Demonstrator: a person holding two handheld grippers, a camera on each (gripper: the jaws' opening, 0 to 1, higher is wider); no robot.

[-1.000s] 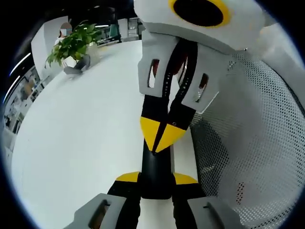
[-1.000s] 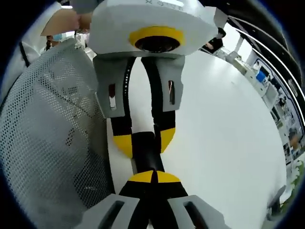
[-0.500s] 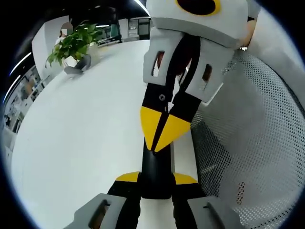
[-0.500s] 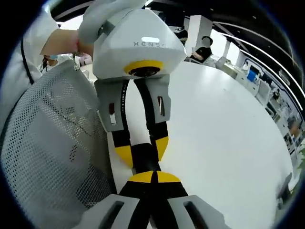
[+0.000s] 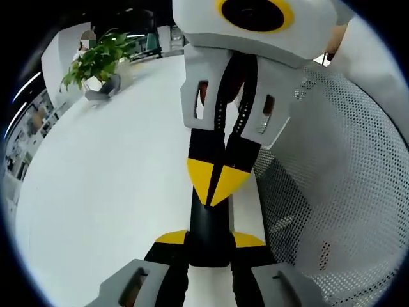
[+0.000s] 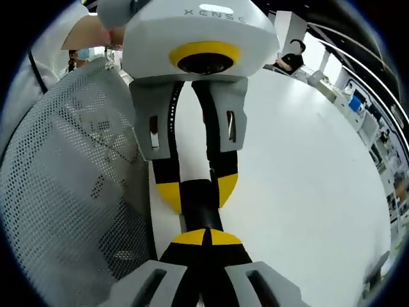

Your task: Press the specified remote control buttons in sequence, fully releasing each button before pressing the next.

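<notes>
Left gripper (image 5: 208, 246) is clamped on the near end of a slim black remote control (image 5: 208, 224), its yellow-tipped jaws pressed to either side of the body; in the right gripper view the same grip shows as yellow pads flanking the black bar (image 6: 198, 197). Judged purpose: this grip steadies the remote just above the white table (image 5: 102, 192) so that a press meets resistance. Right gripper (image 5: 216, 185) has its jaws closed together with nothing between them, forming a single yellow wedge whose point sits on, or just above, the remote's upper face; in its own view the closed tips (image 6: 206, 238) meet over the black surface. The closed tips likely serve as one pressing finger. Whether the tip is in contact or has lifted off cannot be told. The buttons are hidden under the wedge and lost in the uniform black of the casing, so which one is targeted is undeterminable. The remote's far end is covered by the right gripper. A white mesh chair back (image 5: 332, 192) stands at the right, a potted plant (image 5: 99, 61) far left.
</notes>
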